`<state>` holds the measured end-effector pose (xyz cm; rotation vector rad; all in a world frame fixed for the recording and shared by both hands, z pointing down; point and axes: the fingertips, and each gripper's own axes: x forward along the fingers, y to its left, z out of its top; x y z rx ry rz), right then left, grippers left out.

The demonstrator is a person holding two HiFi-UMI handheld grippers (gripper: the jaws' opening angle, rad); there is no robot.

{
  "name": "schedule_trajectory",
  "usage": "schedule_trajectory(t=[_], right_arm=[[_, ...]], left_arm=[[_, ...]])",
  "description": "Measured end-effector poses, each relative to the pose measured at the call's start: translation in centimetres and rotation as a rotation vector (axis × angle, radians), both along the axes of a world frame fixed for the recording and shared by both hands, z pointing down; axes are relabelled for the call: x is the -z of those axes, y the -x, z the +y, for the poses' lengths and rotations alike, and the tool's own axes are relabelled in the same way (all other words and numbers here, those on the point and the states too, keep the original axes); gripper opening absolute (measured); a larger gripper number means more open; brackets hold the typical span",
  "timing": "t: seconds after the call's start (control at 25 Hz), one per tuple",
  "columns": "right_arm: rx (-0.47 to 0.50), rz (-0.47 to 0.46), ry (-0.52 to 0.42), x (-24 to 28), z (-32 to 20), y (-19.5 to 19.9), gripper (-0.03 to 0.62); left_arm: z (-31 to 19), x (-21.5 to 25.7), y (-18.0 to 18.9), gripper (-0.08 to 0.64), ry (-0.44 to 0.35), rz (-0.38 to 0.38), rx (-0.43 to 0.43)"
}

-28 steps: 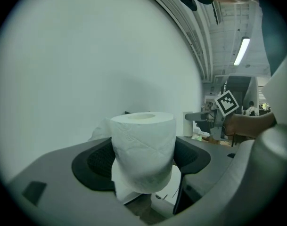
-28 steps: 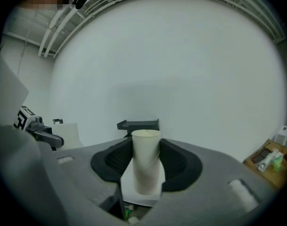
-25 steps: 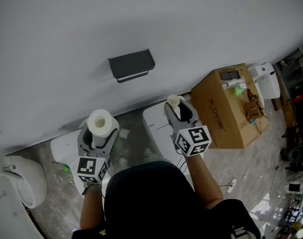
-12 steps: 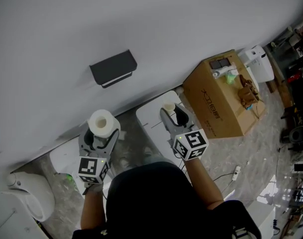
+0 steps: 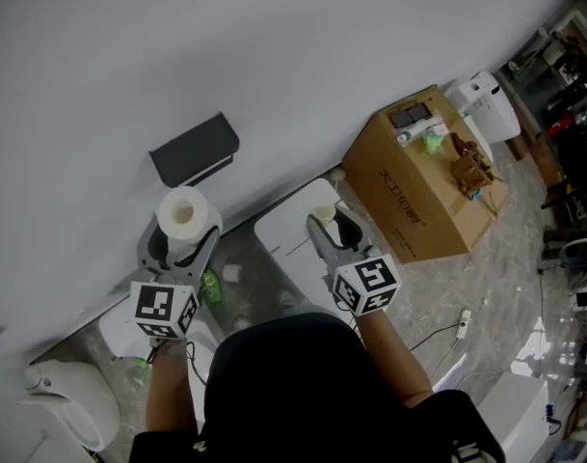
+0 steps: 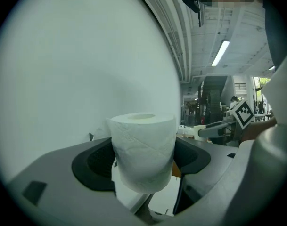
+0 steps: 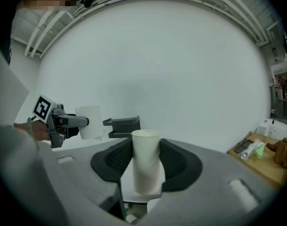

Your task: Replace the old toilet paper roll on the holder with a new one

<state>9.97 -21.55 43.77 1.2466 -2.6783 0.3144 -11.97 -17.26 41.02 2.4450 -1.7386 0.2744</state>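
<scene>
Left gripper (image 5: 182,235) clamped on full paper roll (image 5: 183,212) near the wall holder (image 5: 195,149), bare wall (image 5: 293,56) around it, right gripper (image 5: 330,223) clamped on cardboard tube (image 5: 323,211), box (image 5: 418,183) at right

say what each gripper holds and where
The left gripper holds the full toilet paper roll by its curved sides; the right gripper holds the bare cardboard tube by its sides.

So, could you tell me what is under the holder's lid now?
The right gripper view shows no roll under the holder, only its own bar. From the head view the lid hides that space.
</scene>
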Motion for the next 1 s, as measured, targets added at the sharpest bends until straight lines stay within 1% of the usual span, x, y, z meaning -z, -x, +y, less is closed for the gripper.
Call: schedule_trajectory(t=[0.32, 0.48, 0.72, 1.0], right_arm=[[-0.050, -0.016, -0.002, 0.3, -1.2, -1.4, 0.179], [-0.064, -0.016, 0.000, 0.2, -1.7, -1.8, 0.179], [-0.101, -0.005, 0.018, -0.4, -2.1, -3.0, 0.179], [-0.137, 0.012, 0.028, -0.4, -2.5, -3.9, 0.179]], left_arm=[[-6.2, 4.5, -0.7, 0.376, -0.080, -0.043, -0.065], [-9.2, 6.1, -0.5, 0.376, -0.095, -0.047, -0.068], [-13.2, 6.6, -0.1, 0.376, -0.093, -0.059, -0.074], [-15.8, 4.8, -0.2, 0.376, -0.048, -0.079, -0.098]])
